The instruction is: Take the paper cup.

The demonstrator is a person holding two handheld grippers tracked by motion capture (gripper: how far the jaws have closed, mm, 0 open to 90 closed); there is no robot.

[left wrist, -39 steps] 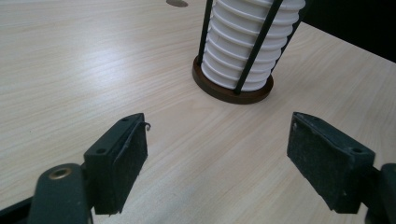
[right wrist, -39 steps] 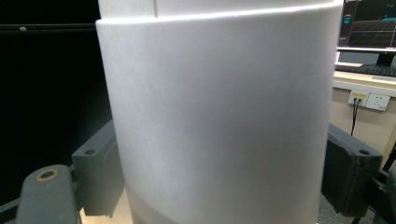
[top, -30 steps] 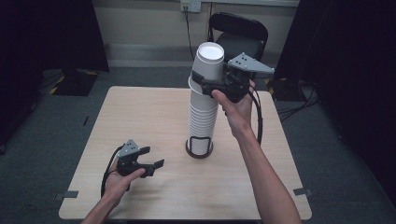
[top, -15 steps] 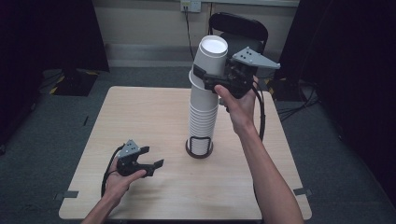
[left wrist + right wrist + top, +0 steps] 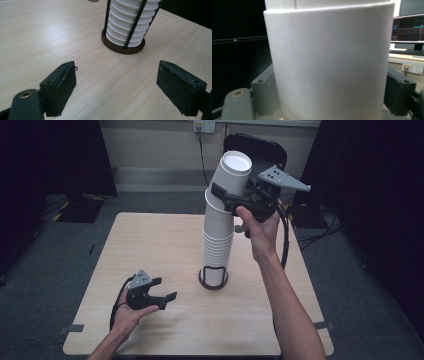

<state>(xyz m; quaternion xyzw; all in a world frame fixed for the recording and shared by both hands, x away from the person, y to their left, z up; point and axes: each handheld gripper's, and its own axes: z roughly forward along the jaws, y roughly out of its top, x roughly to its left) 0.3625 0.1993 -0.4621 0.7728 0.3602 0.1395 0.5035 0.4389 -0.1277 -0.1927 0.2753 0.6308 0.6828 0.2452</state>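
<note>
The left hand-held gripper (image 5: 159, 295) rests low over the counter (image 5: 150, 245) with its jaws spread wide and nothing between them. To its right, a tall stack of white cups (image 5: 216, 250) stands in a dark holder (image 5: 213, 279). The right hand-held gripper (image 5: 226, 196) clamps the top cup (image 5: 230, 177), tilted, above the stack.

No text, label, brand, number or sign could be read in any of the views. The white cup (image 5: 329, 62) was plain and unprinted, the stack of cups (image 5: 216, 247) and the worktop (image 5: 165, 240) bore no marking, and the monitor (image 5: 409, 31) far behind the cup showed only coloured lines, too small and blurred to make out any writing.
</note>
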